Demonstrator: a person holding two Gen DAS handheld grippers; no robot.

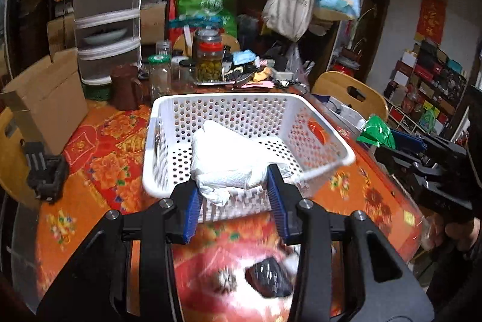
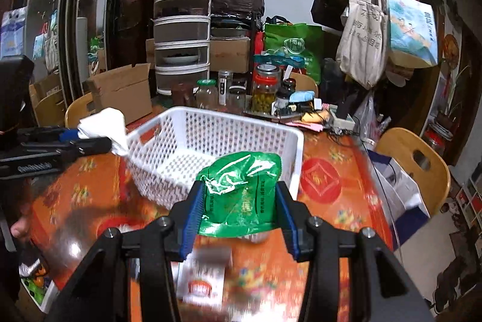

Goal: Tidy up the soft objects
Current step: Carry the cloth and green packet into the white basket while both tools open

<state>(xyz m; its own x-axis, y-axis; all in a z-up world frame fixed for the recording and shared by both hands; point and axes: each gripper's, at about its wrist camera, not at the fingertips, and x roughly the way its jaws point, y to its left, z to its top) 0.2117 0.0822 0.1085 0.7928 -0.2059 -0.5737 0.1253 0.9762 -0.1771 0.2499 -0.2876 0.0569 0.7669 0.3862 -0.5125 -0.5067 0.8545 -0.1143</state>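
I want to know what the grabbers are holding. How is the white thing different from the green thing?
The towel is white, soft cloth; the bag is shiny green plastic with printing. The towel is bunched and thick; the bag is thin and crinkly. The left gripper holds the towel, the right gripper the bag. Both are held near the basket.

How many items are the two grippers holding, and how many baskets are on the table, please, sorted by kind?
White soft cloth bundle, held in the left gripper over the basket: 1
Green crinkly plastic bag, held in the right gripper: 1
White perforated plastic basket: 1
Total: 3
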